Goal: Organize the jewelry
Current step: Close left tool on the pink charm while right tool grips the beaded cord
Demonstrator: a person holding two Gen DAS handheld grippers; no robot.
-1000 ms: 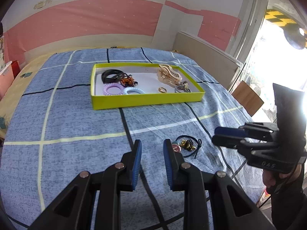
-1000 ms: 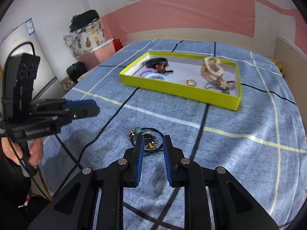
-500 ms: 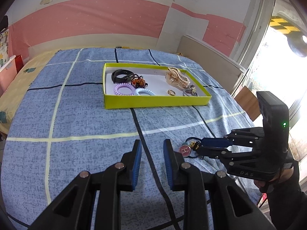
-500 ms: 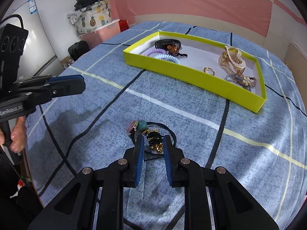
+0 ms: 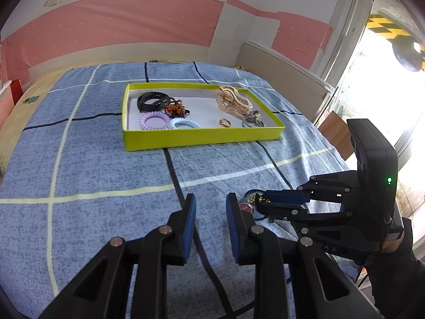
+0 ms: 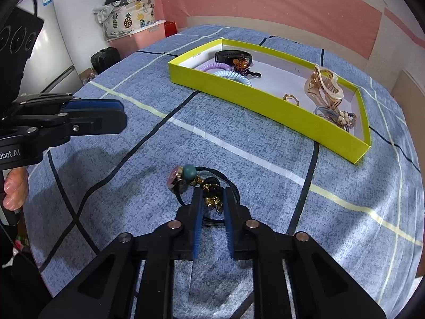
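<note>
While my right gripper [image 6: 211,199] straddles the beaded hair tie [image 6: 204,186] on the bed [image 6: 239,143], its fingers are parted, not yet clamped. My left gripper [image 5: 211,207] hovers released nearby, well short of the yellow tray [image 5: 202,138].

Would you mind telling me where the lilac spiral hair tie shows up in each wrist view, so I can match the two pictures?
Left wrist view: the lilac spiral hair tie lies near the tray's front left corner, left of the pale blue one.
Right wrist view: it peeks over the tray's near wall at the left end, behind the pale blue one.
Shared landmark: the yellow-green tray.
</note>
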